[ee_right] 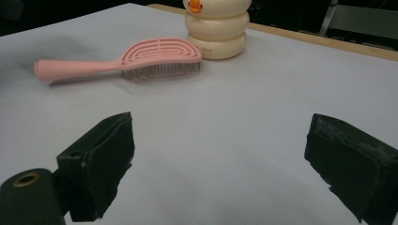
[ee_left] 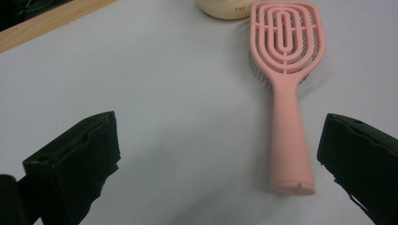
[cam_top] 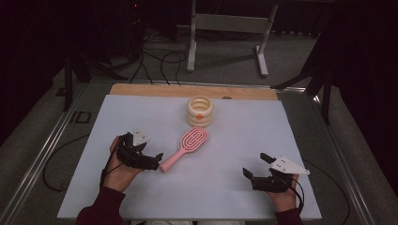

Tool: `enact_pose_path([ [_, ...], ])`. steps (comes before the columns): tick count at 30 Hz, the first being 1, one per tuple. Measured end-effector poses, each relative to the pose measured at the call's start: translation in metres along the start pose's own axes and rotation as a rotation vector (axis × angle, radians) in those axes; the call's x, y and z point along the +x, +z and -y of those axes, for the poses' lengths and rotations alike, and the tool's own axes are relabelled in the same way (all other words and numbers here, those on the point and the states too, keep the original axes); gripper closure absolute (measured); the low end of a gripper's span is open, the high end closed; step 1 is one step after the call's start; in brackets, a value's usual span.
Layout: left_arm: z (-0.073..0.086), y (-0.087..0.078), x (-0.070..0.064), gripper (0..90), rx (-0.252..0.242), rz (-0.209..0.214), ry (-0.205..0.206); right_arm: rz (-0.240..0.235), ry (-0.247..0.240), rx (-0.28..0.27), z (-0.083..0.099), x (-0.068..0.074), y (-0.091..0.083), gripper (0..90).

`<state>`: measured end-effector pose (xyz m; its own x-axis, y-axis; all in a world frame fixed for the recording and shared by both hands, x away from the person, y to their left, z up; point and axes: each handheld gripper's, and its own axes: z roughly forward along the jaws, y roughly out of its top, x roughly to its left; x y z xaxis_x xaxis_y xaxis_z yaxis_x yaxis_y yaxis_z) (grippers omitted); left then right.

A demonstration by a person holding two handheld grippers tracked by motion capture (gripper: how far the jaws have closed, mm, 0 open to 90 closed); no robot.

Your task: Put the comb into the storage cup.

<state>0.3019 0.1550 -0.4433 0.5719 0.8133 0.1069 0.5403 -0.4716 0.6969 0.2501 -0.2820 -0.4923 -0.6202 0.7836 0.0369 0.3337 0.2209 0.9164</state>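
Note:
A pink hairbrush [cam_top: 186, 146] [ee_left: 287, 89] [ee_right: 126, 61] lies bristles down on the white table sheet [cam_top: 225, 154], its handle pointing toward the near left. A cream ribbed container [cam_top: 200, 111] [ee_right: 217, 29] with an orange mark stands just beyond the brush head. My left gripper [cam_top: 157, 159] [ee_left: 220, 159] is open, its jaws standing either side of the handle's end without touching it. My right gripper [cam_top: 254, 165] [ee_right: 220, 164] is open over bare sheet at the near right, well away from the brush.
A wooden strip [cam_top: 192, 90] runs along the table's far edge. Beyond it stand a metal frame [cam_top: 230, 33] and loose cables [cam_top: 159, 61] on the floor. Metal rails [cam_top: 42, 154] border the table at left and right.

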Motion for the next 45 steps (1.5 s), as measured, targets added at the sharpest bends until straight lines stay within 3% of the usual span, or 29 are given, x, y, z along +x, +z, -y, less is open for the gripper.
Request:
enact_pose_path([
  [9, -0.018, 0.02, -0.013, 0.4, 0.06, 0.015, 0.053, -0.001, 0.003, 0.004, 0.0, 0.0, 0.0, 8.6],
  [16, -0.026, 0.034, -0.021, 0.7, 0.107, 0.037, 0.072, 0.001, 0.002, 0.003, 0.0, -0.001, 0.0, 8.6],
  [26, -0.033, 0.053, -0.026, 1.2, 0.174, 0.07, 0.068, 0.0, 0.004, 0.0, 0.0, -0.002, 0.0, 8.7],
  [45, -0.038, 0.084, -0.032, 4.0, 0.252, 0.103, 0.069, -0.003, 0.004, 0.009, 0.001, -0.002, 0.001, 8.6],
])
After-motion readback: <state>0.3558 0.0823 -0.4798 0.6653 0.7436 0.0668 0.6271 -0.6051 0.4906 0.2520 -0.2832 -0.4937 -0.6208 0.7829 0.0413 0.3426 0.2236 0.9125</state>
